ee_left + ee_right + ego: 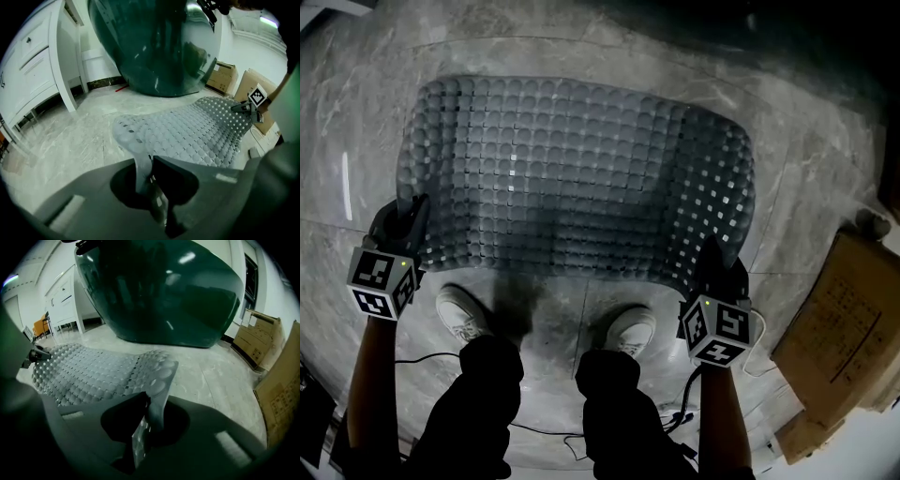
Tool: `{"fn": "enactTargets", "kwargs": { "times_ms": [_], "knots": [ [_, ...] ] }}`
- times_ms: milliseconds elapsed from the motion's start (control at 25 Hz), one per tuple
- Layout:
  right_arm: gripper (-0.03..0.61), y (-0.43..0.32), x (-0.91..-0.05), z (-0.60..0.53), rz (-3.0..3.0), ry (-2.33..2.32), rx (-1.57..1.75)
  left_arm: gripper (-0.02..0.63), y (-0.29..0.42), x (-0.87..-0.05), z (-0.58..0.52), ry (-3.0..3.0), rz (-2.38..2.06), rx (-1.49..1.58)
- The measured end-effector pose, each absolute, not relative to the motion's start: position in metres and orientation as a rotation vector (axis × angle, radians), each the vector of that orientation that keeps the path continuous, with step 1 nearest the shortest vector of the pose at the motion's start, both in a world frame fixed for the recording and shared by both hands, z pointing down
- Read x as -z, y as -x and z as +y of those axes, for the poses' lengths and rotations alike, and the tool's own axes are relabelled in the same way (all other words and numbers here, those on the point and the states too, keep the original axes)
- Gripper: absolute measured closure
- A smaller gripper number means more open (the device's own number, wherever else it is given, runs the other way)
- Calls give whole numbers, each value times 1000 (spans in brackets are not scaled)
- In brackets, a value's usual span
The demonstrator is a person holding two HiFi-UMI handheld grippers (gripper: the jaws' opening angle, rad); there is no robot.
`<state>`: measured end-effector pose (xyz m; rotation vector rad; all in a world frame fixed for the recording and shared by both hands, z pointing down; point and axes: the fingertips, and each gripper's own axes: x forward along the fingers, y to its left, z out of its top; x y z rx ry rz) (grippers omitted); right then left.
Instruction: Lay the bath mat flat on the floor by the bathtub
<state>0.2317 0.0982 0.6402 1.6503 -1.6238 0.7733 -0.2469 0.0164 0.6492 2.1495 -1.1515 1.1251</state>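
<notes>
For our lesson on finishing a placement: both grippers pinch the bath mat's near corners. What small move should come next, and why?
Probably lower both grippers together until the near edge meets the floor. The left gripper and right gripper are each shut on a corner of the bath mat, which spreads toward the bathtub, but the held corners curl upward, off the tiles.

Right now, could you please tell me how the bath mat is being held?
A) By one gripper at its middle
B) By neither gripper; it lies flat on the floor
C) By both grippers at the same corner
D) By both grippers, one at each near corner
D: the left gripper and the right gripper each have their jaws closed on a near corner of the bath mat, one at either end of its near edge.
</notes>
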Motion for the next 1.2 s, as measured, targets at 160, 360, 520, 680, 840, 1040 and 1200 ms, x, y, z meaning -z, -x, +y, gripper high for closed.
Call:
{"fn": "enactTargets", "kwargs": {
  "times_ms": [160, 360, 520, 680, 840, 1040, 1200],
  "knots": [
    [531, -242, -653, 98, -1611, -1660, -758, 591, 258, -665, 12, -2129, -1174, -1123],
    [526, -254, -670, 100, -1587, -1675, -768, 589, 267, -681, 13, -2111, -1171, -1136],
    [522, -261, -680, 99, -1569, -1683, -766, 583, 272, -688, 12, -2106, -1169, -1146],
    [509, -265, -686, 99, -1556, -1681, -757, 575, 274, -693, 11, -2100, -1178, -1152],
    [493, -271, -692, 101, -1537, -1673, -751, 564, 278, -697, 10, -2114, -1179, -1193],
    [437, -281, -696, 103, -1511, -1723, -833, 523, 283, -698, 7, -2095, -1198, -1228],
    [397, -288, -696, 104, -1502, -1754, -834, 489, 285, -695, 6, -2073, -1209, -1221]
  ]
}}
